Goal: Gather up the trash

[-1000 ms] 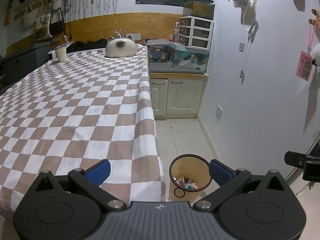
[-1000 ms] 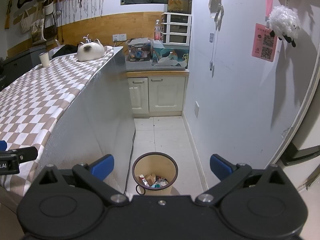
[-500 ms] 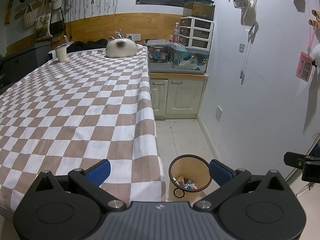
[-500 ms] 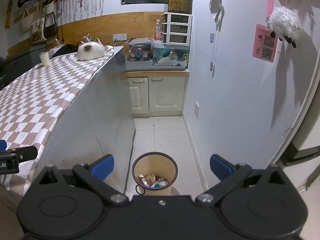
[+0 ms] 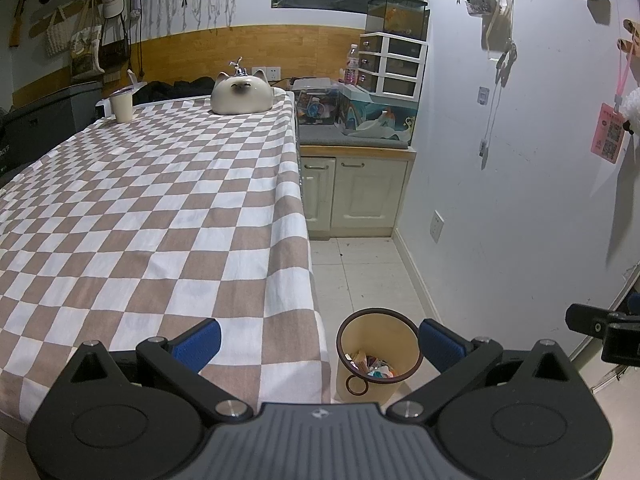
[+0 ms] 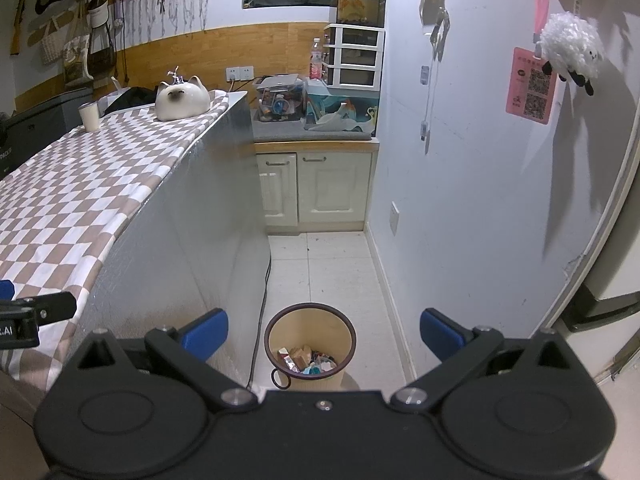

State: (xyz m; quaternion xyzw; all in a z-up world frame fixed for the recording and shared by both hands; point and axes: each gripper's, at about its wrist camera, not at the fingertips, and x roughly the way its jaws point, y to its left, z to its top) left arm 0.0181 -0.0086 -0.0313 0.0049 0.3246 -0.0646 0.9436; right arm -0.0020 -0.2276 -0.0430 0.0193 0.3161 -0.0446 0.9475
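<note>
The tan bin [image 6: 311, 347] is set on the floor right of the table [image 5: 140, 208], with colourful trash [image 6: 306, 361] inside. The left gripper [image 5: 319, 342] and right gripper [image 6: 324, 332] are held wide apart, empty.

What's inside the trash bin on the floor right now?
The trash bin holds a shallow pile of crumpled wrappers in mixed colours at its bottom. Its near wall hides part of the pile; anything underneath is covered.
</note>
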